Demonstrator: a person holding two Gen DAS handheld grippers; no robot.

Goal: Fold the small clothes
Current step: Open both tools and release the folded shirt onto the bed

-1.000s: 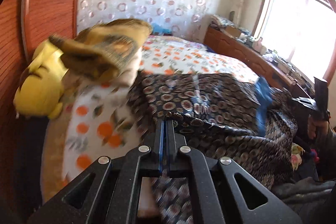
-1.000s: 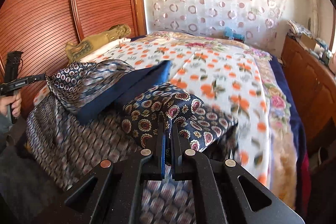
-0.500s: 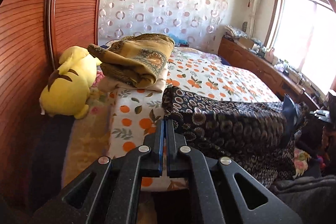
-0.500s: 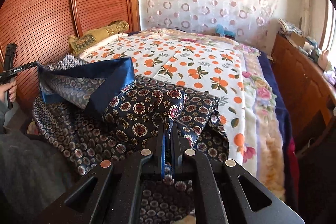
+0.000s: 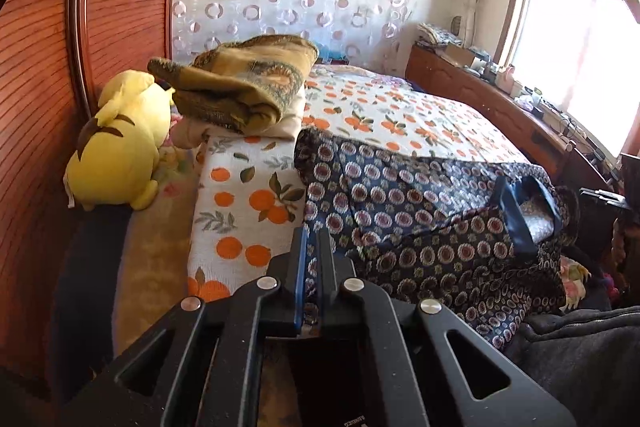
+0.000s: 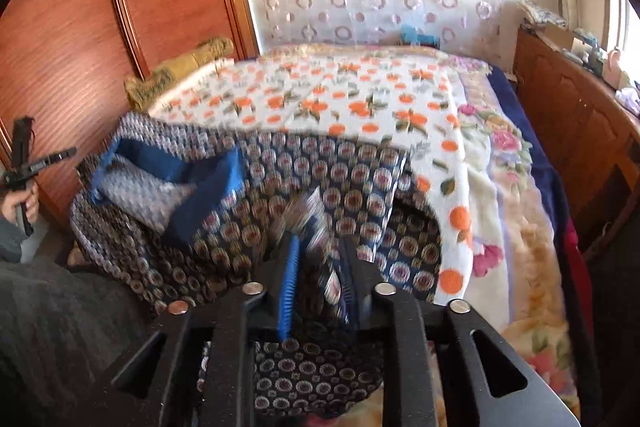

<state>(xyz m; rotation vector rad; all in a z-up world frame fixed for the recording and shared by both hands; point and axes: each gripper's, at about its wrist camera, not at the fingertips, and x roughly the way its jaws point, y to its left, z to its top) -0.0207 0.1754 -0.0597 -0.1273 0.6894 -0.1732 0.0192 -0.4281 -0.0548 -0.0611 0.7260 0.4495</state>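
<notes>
The left gripper (image 5: 311, 247) is pointing down and forward, its jaws just opening to a narrow slit. The right gripper (image 6: 318, 259) is tilting downward too, its jaws parting wider. Far left, a hand (image 6: 22, 201) is gripping the left gripper's handle.

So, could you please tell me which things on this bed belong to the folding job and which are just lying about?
Job: patterned garment; left gripper; right gripper.
Lying about: yellow plush toy; folded olive blanket; orange-print bedspread.

Dark medallion-print garment (image 5: 420, 227) lies folded on the bed, blue collar up.
</notes>
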